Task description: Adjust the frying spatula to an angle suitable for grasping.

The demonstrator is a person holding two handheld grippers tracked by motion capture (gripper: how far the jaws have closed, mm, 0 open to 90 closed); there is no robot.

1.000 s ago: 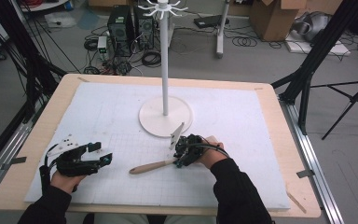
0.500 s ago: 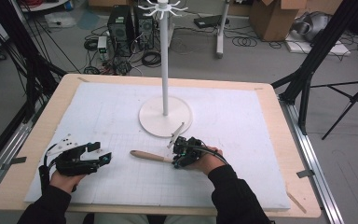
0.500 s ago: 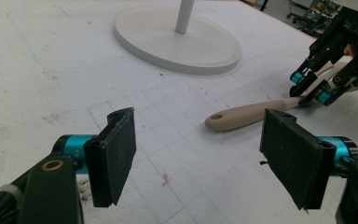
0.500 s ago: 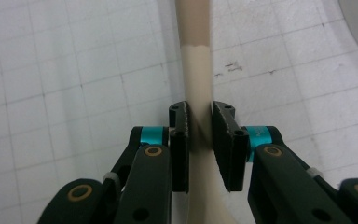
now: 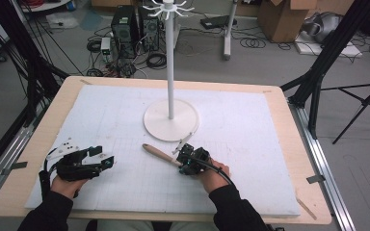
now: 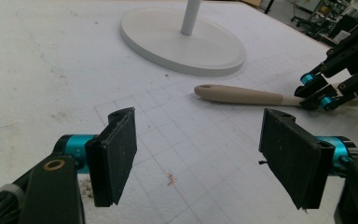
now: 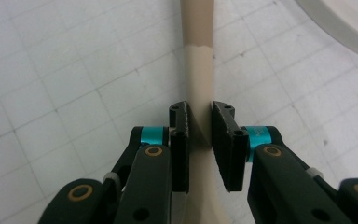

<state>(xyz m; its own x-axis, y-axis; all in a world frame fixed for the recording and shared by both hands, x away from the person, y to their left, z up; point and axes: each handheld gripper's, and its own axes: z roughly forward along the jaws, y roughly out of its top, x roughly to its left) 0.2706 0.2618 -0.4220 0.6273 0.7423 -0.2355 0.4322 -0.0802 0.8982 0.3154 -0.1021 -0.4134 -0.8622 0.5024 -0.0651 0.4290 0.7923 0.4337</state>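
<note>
Fingers of the right gripper [image 7: 199, 135] pinch the pale neck of a wooden-handled utensil [image 7: 198, 70], one black pad [image 7: 181, 135] on each side of it. From the grip the neck runs straight ahead between the fingertips, past a seam where it meets the darker beige handle. In the high view that handle [image 5: 160, 154] juts out of the right gripper [image 5: 189, 161] up and to the left, low over the white gridded mat [image 5: 250, 144] that covers the table [image 5: 289, 125]; whether it touches the mat, I cannot tell. The utensil's working end is hidden behind the gripper and hand.

Just beyond the right fingers stands the round base of a white stand [image 5: 170, 120], its thin pole rising to a hooked crown.

The left gripper [image 5: 101, 161] rests near the table's front left, well apart from the utensil, its fingers [image 6: 116, 154] spread wide around nothing. In the left gripper view the handle [image 6: 242, 94] lies ahead of the right-hand pad, the right gripper [image 6: 324, 93] at its far end.
</note>
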